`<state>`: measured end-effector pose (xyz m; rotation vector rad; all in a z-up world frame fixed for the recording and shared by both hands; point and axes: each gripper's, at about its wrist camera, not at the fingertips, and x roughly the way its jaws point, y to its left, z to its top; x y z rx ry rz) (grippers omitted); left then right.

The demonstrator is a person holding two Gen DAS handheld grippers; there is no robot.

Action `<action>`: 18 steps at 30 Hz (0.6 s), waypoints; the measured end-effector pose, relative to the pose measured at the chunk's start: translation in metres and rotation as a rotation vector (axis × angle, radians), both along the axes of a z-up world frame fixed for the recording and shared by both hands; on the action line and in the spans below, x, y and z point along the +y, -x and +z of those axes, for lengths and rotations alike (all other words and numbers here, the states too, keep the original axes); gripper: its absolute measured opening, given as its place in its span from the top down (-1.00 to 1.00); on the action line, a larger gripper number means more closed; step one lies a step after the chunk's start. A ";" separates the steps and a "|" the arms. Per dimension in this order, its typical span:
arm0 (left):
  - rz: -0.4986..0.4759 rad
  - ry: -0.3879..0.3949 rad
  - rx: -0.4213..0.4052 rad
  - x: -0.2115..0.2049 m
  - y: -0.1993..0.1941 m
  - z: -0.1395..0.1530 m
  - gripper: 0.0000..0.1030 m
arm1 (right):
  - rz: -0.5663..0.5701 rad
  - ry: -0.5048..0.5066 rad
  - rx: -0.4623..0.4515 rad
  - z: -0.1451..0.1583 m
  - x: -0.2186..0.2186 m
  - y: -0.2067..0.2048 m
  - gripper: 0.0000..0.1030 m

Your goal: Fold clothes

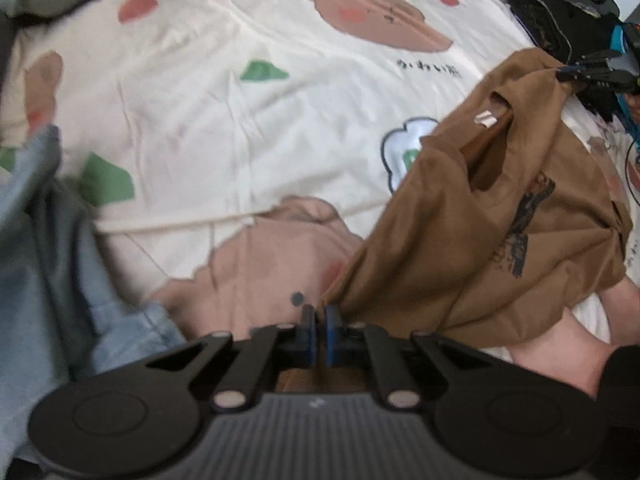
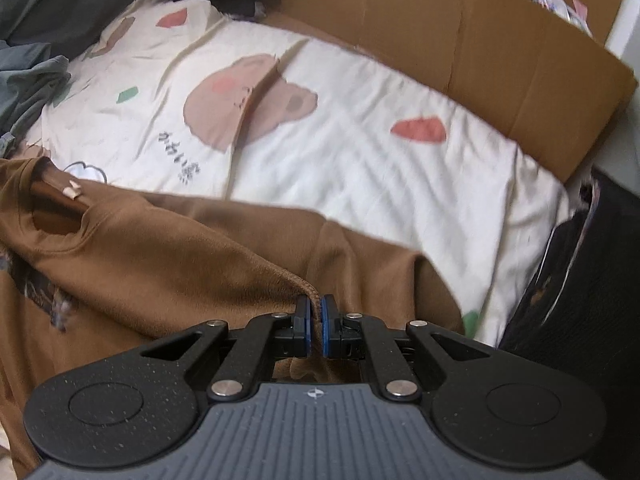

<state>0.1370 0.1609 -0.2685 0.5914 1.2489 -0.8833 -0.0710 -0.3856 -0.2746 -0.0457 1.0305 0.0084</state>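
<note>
1. On a cream bedsheet printed with brown bears and red and green shapes (image 2: 360,152), a brown cotton T-shirt with a dark chest print (image 2: 160,248) lies partly lifted, its neck opening and pale label facing up.
2. The left gripper (image 1: 319,316) pinches a corner of the shirt between its blue pads.
3. The right gripper (image 2: 315,308) is clamped on a folded edge of the same shirt.
4. A tan cardboard wall (image 2: 500,40) borders the sheet's far side; light-blue denim (image 1: 60,260) lies at the left.
</note>
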 end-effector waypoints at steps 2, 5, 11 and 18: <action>0.005 0.005 -0.037 -0.001 -0.004 0.002 0.91 | 0.012 0.017 -0.007 0.004 0.001 -0.007 0.94; 0.012 0.010 -0.093 -0.004 -0.009 0.003 0.92 | 0.034 0.045 -0.020 0.011 0.002 -0.018 0.94; 0.029 -0.023 -0.210 -0.011 -0.025 0.003 0.92 | 0.057 0.093 -0.042 0.023 -0.001 -0.044 0.95; 0.098 -0.054 -0.291 -0.017 -0.056 -0.005 0.93 | 0.094 0.166 -0.035 0.023 -0.001 -0.083 0.95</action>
